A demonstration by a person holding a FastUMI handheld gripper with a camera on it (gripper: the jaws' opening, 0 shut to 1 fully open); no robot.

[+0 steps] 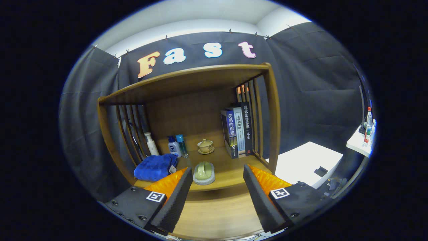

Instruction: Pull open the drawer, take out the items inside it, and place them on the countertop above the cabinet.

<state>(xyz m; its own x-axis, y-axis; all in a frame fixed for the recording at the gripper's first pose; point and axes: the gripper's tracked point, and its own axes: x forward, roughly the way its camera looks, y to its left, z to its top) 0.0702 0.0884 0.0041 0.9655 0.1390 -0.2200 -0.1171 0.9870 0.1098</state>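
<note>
1. I see a warm brown wooden cabinet point(187, 83) with a visible grain.
2. A bright blue cloth point(154, 167) lies on its countertop point(230, 167).
3. A pale green cup point(204, 170) sits on a grey coaster point(204, 180).
4. A beige teacup point(205, 145) rests on a matching saucer.
5. The books point(238, 132) have dark blue, white and black spines.
6. One bottle point(151, 144) is white.
7. The gripper point(217, 190) fingers stand apart, holding nothing.

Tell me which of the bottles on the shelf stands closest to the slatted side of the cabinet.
The white pump bottle: it stands right against the slats, with the blue-capped white bottle and the slim clear blue bottle further inward. The hand-held gripper is open, fingers apart.
</note>
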